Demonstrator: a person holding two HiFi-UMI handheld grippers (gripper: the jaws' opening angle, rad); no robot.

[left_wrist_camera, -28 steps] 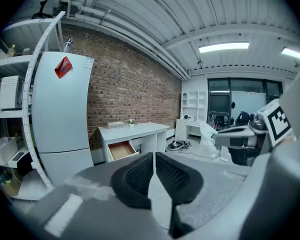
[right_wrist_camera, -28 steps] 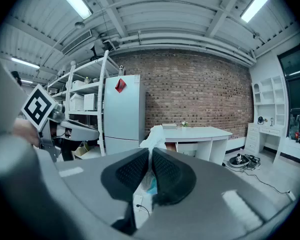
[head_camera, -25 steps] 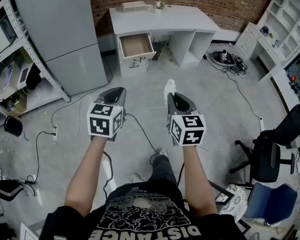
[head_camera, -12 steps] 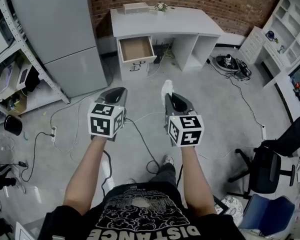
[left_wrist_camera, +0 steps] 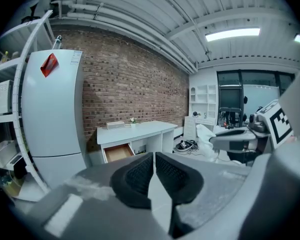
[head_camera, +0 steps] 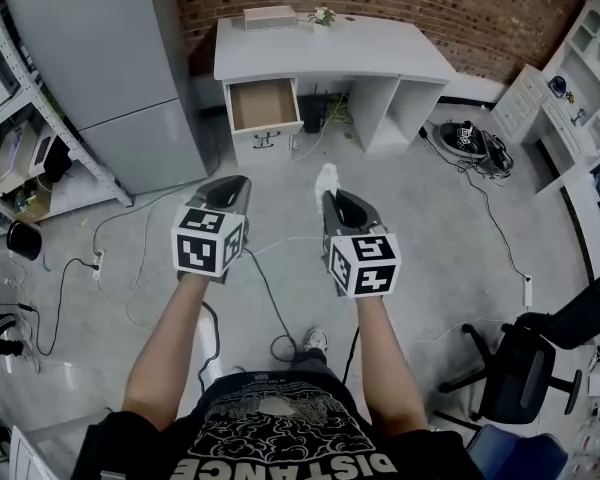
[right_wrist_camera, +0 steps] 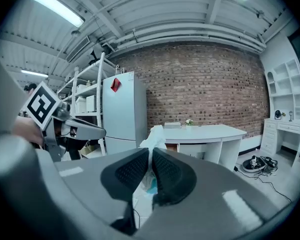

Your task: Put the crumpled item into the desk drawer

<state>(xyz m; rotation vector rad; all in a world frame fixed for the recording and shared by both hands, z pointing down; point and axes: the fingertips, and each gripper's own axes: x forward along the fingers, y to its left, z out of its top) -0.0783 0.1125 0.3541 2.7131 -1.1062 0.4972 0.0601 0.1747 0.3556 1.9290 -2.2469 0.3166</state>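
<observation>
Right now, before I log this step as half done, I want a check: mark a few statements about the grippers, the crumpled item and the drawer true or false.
1. The desk drawer stands open. True.
2. The right gripper is shut on the crumpled item. True.
3. The left gripper holds a cup. False: its jaws are together, with nothing between them.
4. The crumpled item lies in the desk drawer. False: the right gripper carries it, apart from the desk.
</observation>
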